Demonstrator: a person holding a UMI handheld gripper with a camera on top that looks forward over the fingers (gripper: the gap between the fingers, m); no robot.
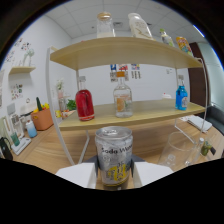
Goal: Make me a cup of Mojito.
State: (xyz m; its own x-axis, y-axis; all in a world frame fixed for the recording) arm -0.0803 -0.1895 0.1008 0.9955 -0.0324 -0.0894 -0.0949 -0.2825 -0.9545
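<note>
The soda can [114,156] stands upright between the two white fingers of the gripper [114,176], its long axis vertical and its top rim toward the shelf [150,111] above and behind it; both fingers press against its sides. The can's base is hidden behind the gripper body. On the shelf's lower board, directly beyond the can, stands a clear bottle [122,96], with a red bottle [84,103] to its left and a blue bottle [181,96] far to its right. A clear glass [178,148] sits right of the can, hard to make out.
</note>
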